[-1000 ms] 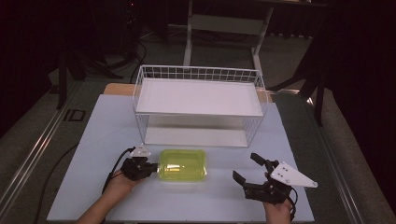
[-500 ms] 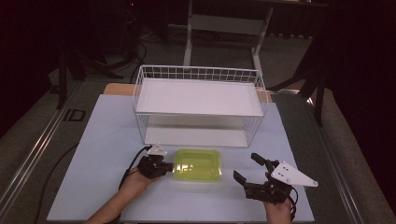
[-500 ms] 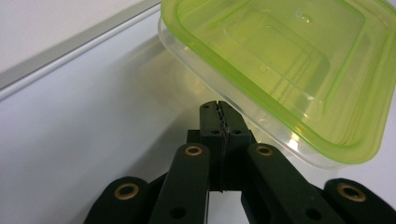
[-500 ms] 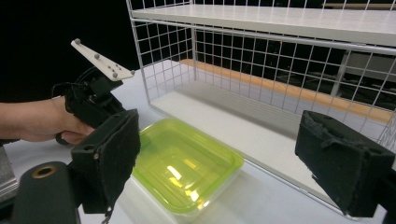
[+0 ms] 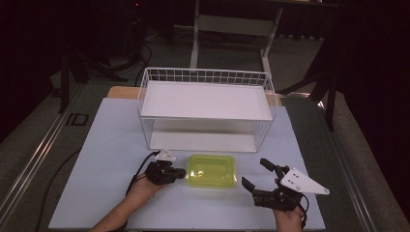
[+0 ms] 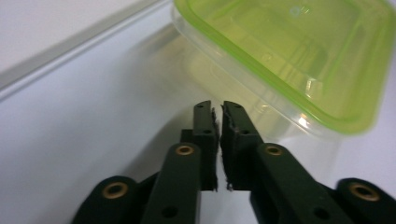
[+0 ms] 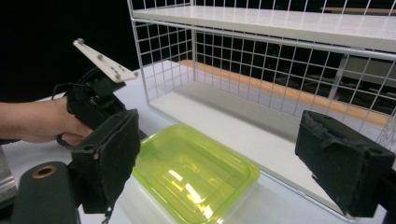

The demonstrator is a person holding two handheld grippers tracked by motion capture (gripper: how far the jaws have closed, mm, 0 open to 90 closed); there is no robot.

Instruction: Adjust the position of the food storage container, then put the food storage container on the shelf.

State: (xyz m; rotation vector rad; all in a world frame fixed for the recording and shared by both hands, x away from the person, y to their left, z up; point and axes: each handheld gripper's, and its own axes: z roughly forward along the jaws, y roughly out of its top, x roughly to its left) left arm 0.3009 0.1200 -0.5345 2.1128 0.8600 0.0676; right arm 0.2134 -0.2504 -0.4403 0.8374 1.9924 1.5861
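A clear plastic container with a lime-green lid (image 5: 212,170) lies flat on the white table, in front of the wire rack. My left gripper (image 5: 181,173) is shut with nothing between its jaws, and its tips rest against the container's left side. In the left gripper view the closed jaws (image 6: 218,109) meet the clear wall under the green lid (image 6: 299,60). My right gripper (image 5: 254,172) stands wide open just right of the container, not touching it. In the right gripper view the container (image 7: 191,175) lies ahead between the spread pads (image 7: 112,158), and the left gripper (image 7: 100,105) is behind it.
A white wire rack (image 5: 205,75) with a white upper shelf (image 5: 203,99) stands at the back of the table; its front mesh (image 7: 233,51) is close behind the container. Bare white tabletop (image 5: 111,145) lies to the left, and the near table edge runs under the hands.
The left gripper has slid to the right, pushing the container along the table toward the right gripper. The right gripper has stayed in place, open.
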